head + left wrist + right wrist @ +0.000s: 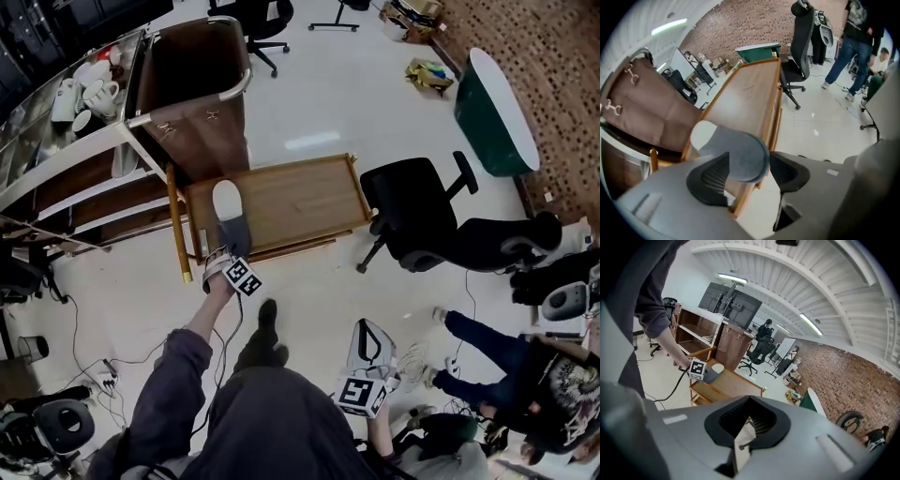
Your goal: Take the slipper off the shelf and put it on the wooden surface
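A grey slipper (228,211) with a white insole lies on the left end of the low wooden surface (300,197), toe pointing away from me. My left gripper (225,255) is at its heel. In the left gripper view the slipper (736,150) sits between the spread jaws with a gap to the right pad (790,171), so the left gripper (750,174) is open. My right gripper (370,339) hangs low near my legs, away from the surface. Its jaws meet with nothing between them, so the right gripper (749,423) is shut. That view also catches the slipper (714,372) on the wooden surface (729,385).
A shelf unit (84,178) with cups (89,94) stands at the left, with a brown bin (197,84) behind the surface. A black office chair (422,220) stands just right of the surface. A green tub (492,112) and a seated person (506,356) are further right.
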Available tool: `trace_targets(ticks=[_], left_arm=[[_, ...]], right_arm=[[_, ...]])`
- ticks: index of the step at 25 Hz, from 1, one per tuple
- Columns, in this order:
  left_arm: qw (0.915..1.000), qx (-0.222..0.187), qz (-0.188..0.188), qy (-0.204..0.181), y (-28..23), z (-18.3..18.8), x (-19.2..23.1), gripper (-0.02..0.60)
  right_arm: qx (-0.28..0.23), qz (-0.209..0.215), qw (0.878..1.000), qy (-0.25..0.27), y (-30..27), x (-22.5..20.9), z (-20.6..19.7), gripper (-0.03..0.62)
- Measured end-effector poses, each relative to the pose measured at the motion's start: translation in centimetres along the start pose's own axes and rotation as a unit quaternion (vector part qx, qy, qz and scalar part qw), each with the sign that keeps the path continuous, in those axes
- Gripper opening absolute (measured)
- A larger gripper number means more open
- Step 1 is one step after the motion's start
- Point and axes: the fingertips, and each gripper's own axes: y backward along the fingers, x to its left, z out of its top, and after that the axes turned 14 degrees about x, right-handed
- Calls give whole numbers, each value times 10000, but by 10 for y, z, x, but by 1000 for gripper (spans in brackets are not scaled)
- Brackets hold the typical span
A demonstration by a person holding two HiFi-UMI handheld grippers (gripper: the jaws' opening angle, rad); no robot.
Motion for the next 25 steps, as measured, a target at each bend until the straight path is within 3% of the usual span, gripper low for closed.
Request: trace_targets(ticks=[4,7,10,17,21,25], left_arm=[[9984,-474,323,21,39,4,1,308],[9920,-920,863,9,99,-5,-1,301],[9856,-1276,1102,95,166,-28,-29,291],[9835,-1403,955,620,291,-115,-160,287],[9870,-1320,722,568,330,-149,-240,258],[9846,-1441,746,655,368,-171,-288,241]], right_arm=[[-76,194,9998,58,2,13,3,3],[-238,279,9993,114,6,24,-4,3],[-522,422,9975,213,22,35,-6,3],[-1061,852,9883,683,84,87,-66,3],[-1044,1113,9810,1194,107,122,-110,3],[-1167,1328,9741,1408,133,149,-118,3]])
